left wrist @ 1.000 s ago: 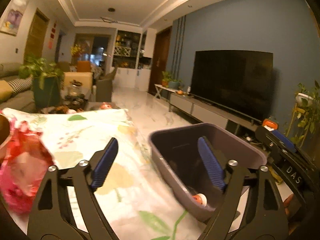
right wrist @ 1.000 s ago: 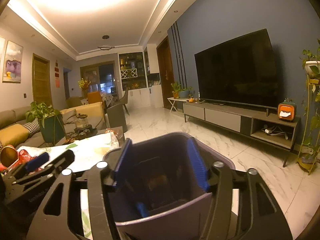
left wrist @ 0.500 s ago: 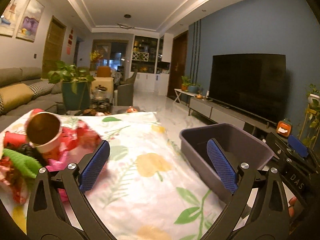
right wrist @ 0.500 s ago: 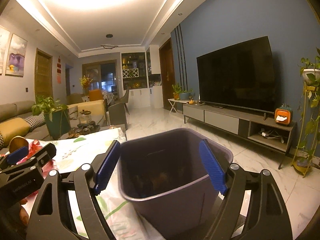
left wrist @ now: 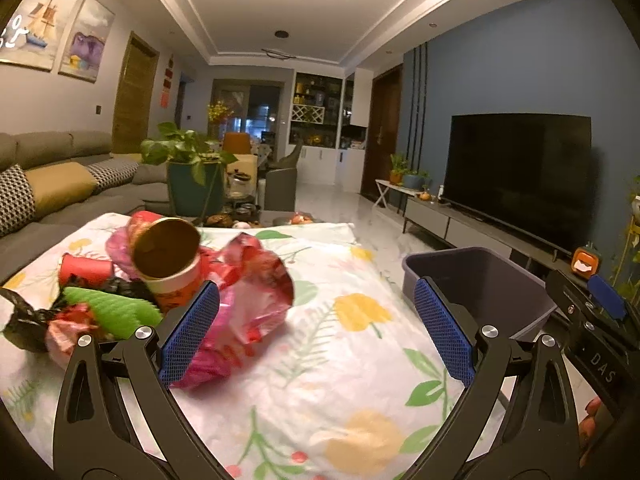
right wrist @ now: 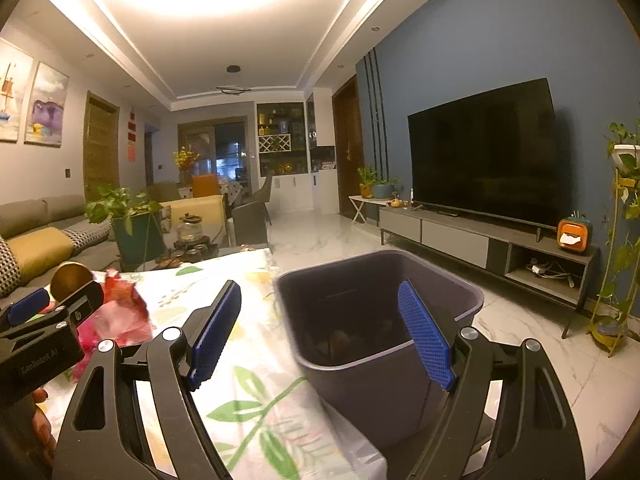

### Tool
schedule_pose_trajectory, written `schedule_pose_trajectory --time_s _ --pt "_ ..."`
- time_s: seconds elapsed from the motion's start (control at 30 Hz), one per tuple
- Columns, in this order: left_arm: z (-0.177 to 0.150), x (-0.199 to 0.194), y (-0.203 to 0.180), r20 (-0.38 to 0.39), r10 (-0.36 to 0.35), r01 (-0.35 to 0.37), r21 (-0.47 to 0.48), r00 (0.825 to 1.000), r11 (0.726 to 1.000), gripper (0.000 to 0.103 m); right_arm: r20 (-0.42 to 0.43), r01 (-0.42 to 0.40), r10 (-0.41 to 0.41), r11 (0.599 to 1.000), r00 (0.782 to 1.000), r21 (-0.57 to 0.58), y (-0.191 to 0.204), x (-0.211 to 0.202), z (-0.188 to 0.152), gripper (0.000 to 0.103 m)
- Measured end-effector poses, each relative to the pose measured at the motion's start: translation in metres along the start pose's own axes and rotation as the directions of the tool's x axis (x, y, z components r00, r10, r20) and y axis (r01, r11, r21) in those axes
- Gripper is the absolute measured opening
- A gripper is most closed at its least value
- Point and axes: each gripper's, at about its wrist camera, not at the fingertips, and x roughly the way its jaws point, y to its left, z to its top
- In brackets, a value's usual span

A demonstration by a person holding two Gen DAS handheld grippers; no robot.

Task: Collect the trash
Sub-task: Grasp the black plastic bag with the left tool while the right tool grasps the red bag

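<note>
The trash pile lies ahead and to the left of the left gripper (left wrist: 316,334), whose jaws stand wide open and empty; its left blue pad sits just in front of a crumpled red plastic bag (left wrist: 248,280), the nearest piece. Behind the bag a paper cup (left wrist: 170,258) lies tipped, mouth toward the camera, its long axis running roughly along the line of approach, with a green wrapper (left wrist: 110,310) and a red tube (left wrist: 86,268) further left. The right gripper (right wrist: 322,336), also fully open and holding nothing, faces the grey waste bin (right wrist: 404,372) standing off the table's right edge, so the left hand is clearly nearer the trash. Everything rests on a floral tablecloth (left wrist: 320,380), soft and wrinkled, in a living room with a sofa (left wrist: 60,184) and a television (left wrist: 516,176).
</note>
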Motion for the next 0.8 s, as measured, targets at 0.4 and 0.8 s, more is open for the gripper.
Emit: schedule_pose_trajectory --time_s 0.4,0.8 --pt "-0.008 -0.032 0.053 0.022 0.095 -0.094 -0.011 0.995 0.995 0.096 -0.006 -0.072 0.072 0.997 0.997 -0.021 0.041 -0.018 -0.007 0.079" --pt "-0.028 -0.067 0.149 0.028 0.288 -0.286 -0.059 0.957 0.956 0.096 -0.050 -0.241 0.239 0.970 0.970 -0.034 0.119 -0.021 -0.026 0.079"
